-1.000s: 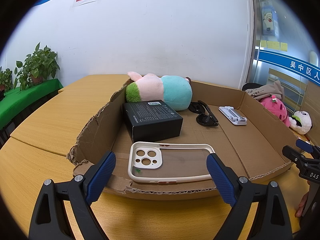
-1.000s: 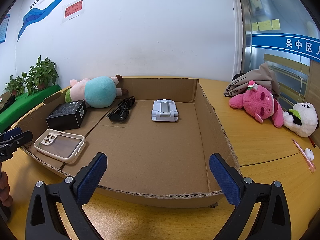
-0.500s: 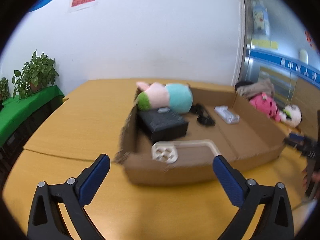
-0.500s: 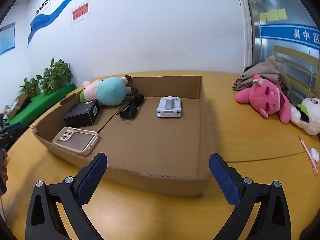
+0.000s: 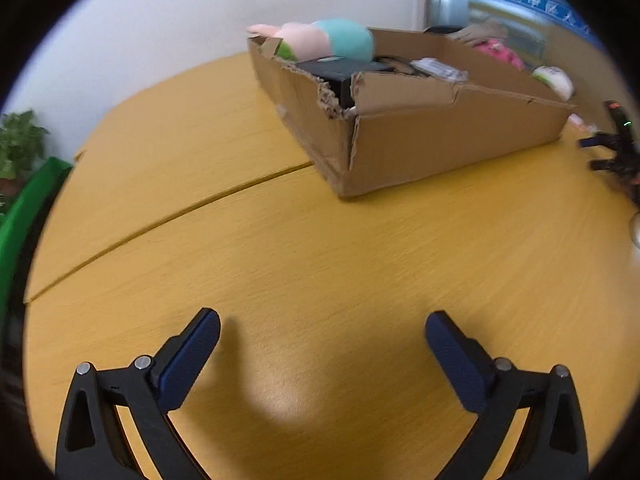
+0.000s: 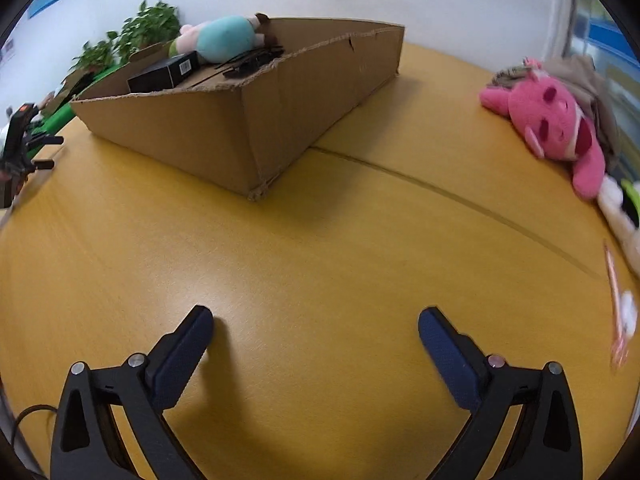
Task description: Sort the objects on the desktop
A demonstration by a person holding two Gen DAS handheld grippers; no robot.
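Observation:
A shallow cardboard box (image 5: 440, 136) (image 6: 224, 128) stands on the yellow table. In it lie a pink and teal plush (image 5: 328, 40) (image 6: 224, 38), a black box (image 5: 340, 70) (image 6: 164, 72), black sunglasses (image 6: 252, 62) and a white phone stand (image 5: 440, 69). My left gripper (image 5: 322, 344) is open and empty, low over bare table well short of the box. My right gripper (image 6: 314, 338) is open and empty, low over the table in front of the box's near corner.
A pink plush (image 6: 552, 120) and a white plush (image 6: 620, 208) lie on the table to the right, with a pink pen (image 6: 616, 300) nearby. Green plants (image 6: 136, 36) stand at the far left. Each gripper shows at the edge of the other's view.
Both grippers have pulled back from the box and dropped low toward the table. The box now looks farther and is seen from its outer side. Both stay open and empty.

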